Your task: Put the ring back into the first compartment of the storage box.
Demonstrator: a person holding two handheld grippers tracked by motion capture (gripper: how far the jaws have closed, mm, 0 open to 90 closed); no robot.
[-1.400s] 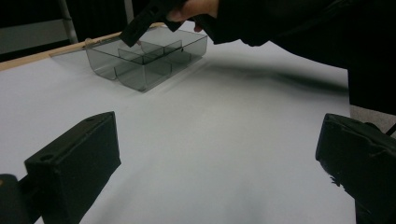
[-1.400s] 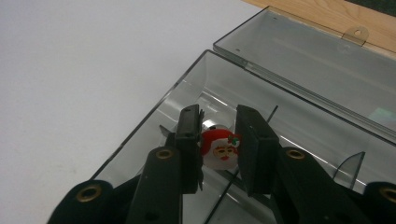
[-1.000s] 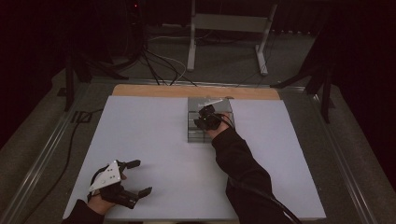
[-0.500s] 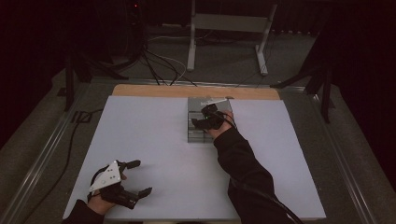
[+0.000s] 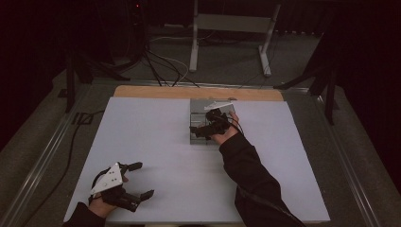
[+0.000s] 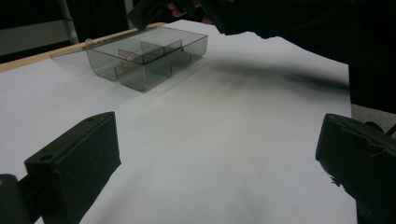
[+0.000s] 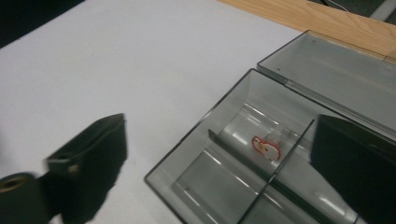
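Note:
A smoky clear compartment box (image 5: 197,111) stands at the back middle of the white table (image 5: 156,142), its lid (image 7: 336,70) folded open toward the wooden edge. A small red-and-white piece (image 7: 265,147) lies in one compartment. My right gripper (image 5: 196,132) hovers over the box, jaws wide apart with nothing between them; in the right gripper view the right gripper (image 7: 219,163) straddles the box's near-left corner. My left gripper (image 5: 142,179) rests open near the table's front left, holding nothing. From the left gripper (image 6: 215,158), the box (image 6: 140,77) sits far ahead.
A strip of wood (image 5: 198,92) runs along the table's back edge. Beyond it are a metal stand (image 5: 231,28) and cables (image 5: 161,66) on the dark floor. The sleeve of the right arm (image 5: 250,175) crosses the right half of the table.
My right gripper has drifted a little toward the near left side of the box. My left gripper has stayed where it was.

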